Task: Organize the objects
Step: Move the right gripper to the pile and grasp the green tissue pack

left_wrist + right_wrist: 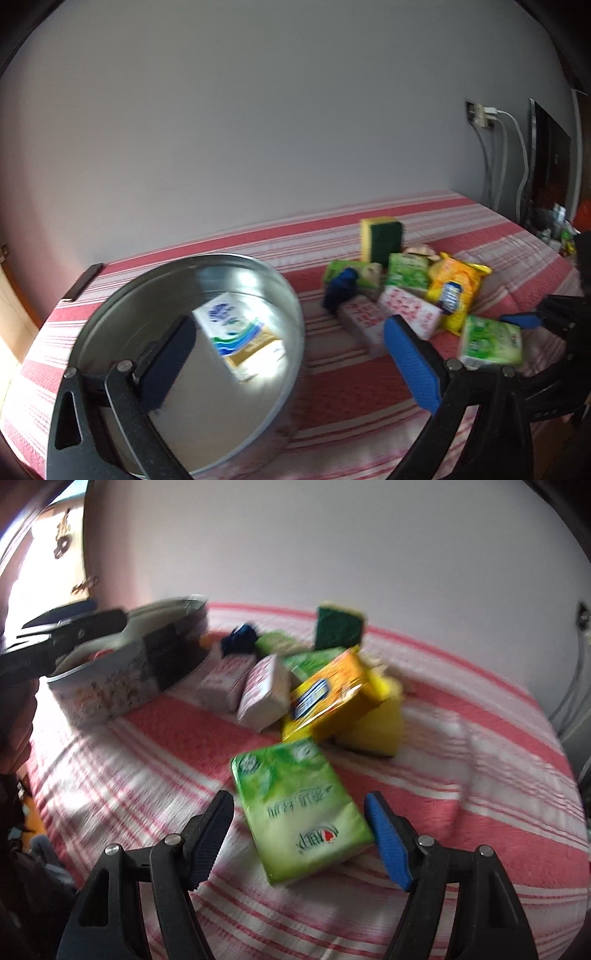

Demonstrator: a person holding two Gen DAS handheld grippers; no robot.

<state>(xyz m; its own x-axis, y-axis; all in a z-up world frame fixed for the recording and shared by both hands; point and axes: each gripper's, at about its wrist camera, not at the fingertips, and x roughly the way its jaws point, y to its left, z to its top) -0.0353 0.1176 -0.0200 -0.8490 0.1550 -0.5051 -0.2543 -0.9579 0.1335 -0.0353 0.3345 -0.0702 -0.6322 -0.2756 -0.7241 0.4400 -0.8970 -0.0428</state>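
Green tissue pack (301,814), soft, glossy and slightly skewed, lies nearest on the red-striped bed (480,738), just in front of the pile and between the wide-open right tool (299,834). Best to square up across its long sides and close gently. The left tool (291,354), also open and empty, hangs over the metal tin (258,266) at far left.

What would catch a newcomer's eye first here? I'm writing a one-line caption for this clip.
Probably the bright heap of packets in the middle of the red-striped cloth, with a yellow snack bag on top and a sponge standing on edge behind. To its left sits a shiny round metal tin holding one blue-and-white packet. Nearest, a green tissue pack lies between the open fingers of the right gripper.
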